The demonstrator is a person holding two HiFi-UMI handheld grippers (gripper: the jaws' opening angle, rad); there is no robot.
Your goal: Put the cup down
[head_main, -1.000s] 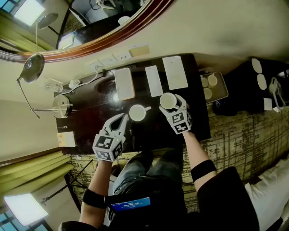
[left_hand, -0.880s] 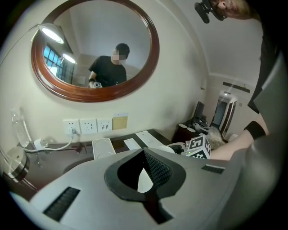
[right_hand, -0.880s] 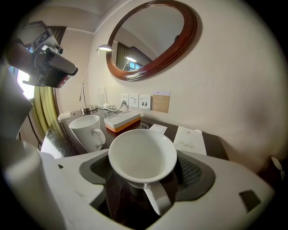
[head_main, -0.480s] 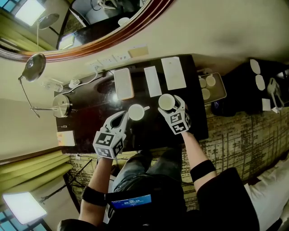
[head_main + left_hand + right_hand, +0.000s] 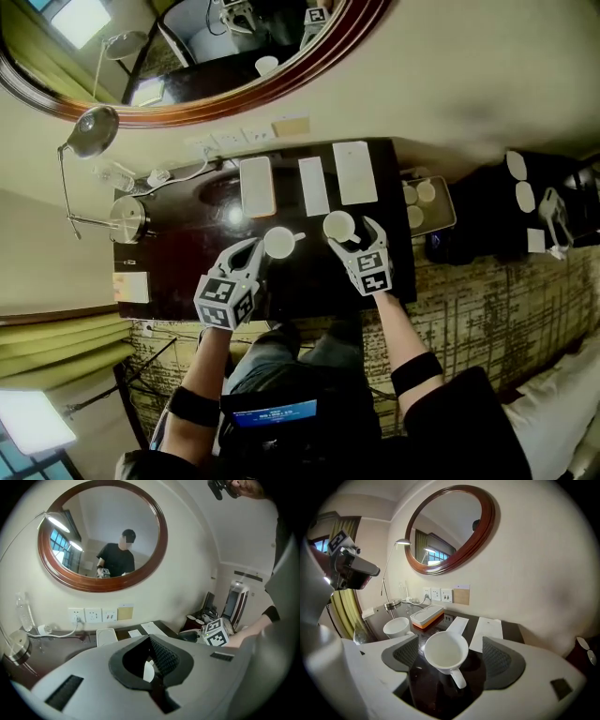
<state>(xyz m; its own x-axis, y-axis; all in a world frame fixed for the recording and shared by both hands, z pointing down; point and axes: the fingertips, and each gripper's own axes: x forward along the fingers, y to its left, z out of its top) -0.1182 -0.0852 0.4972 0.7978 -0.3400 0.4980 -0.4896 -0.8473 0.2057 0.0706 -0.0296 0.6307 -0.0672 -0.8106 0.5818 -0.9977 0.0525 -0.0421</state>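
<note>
Cup [image 5: 446,649] stands upright on the dark desk [image 5: 178,272], its handle pointing back toward the camera in the right gripper view, between the jaws of the right gripper [image 5: 349,234]. Those jaws have just been opening and now stand wide apart, released, with neither pad pressing on the cup. The left gripper [image 5: 253,247] is clenched shut on nothing, its tip just beside a second cup [image 5: 279,242]. White sheets [image 5: 314,186] lie on the desk beyond both cups.
</note>
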